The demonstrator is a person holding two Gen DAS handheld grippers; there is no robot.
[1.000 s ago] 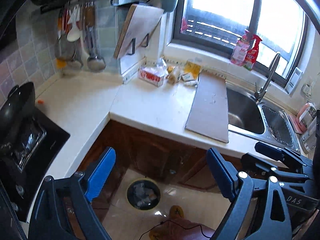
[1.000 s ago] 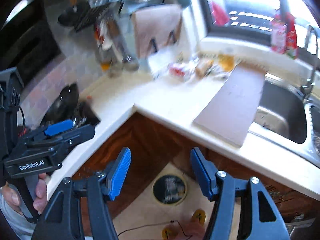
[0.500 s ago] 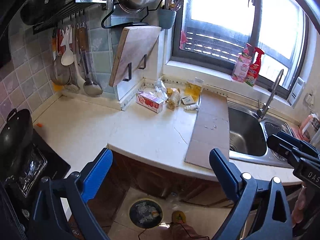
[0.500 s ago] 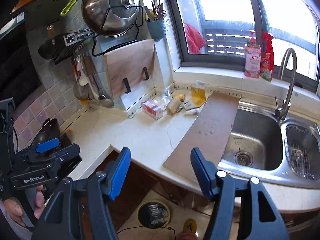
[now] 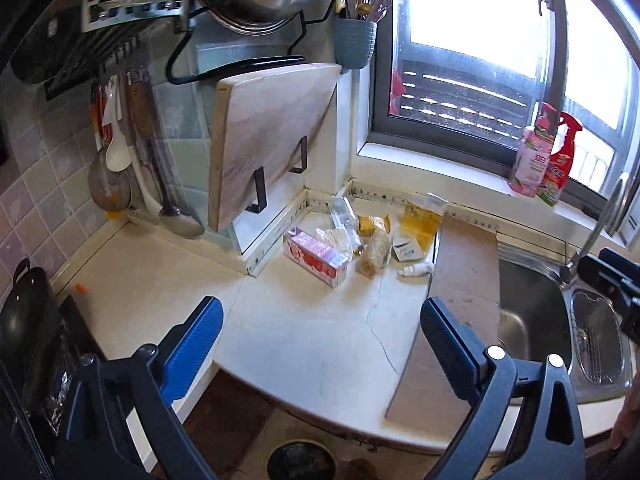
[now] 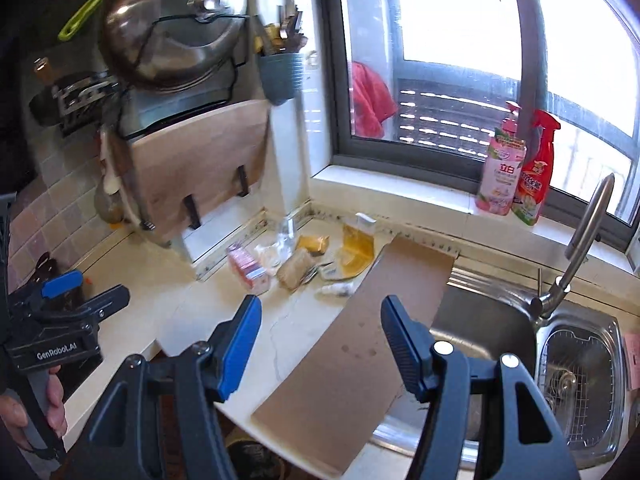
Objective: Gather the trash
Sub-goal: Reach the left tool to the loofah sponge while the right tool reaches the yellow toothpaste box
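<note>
**Both grippers held wide over the bench, trash heaped in the far corner**

The only clear print is "GenRobot.AI", white on the black body of the left gripper [image 6: 86, 294] as the right wrist view shows it at the left edge, gripped by a hand [image 6: 28, 408]. The pink soap bottle [image 6: 502, 176] on the window sill carries large Chinese characters. The red spray bottle [image 6: 534, 172] beside it has a label too small to read.

The left gripper [image 5: 320, 322] has just been opening; its blue fingers [image 5: 192, 344] stand wide with nothing between them. The right gripper [image 6: 320, 320] has its fingers [image 6: 238, 340] well apart too, and empty.

The trash lies on the white bench [image 5: 312, 344] in the far corner below the window: a pink carton [image 5: 316, 260], clear plastic wrap [image 5: 342, 224], a tan bread-like wrapper [image 5: 376, 254], a yellow pouch [image 5: 420, 222], a small white box [image 5: 406, 248] and a little tube [image 5: 416, 270]. A sheet of cardboard [image 5: 460, 276] lies just right of it, reaching over the sink [image 5: 528, 320].

Only the left wrist view shows the round bin [image 5: 300, 460] on the floor and the dark wok [image 5: 24, 320] at far left. Only the right wrist view shows the whole faucet [image 6: 576, 248], the steel pot lid [image 6: 176, 28] on the wall rack and a red cloth [image 6: 372, 100] outside the window.
</note>
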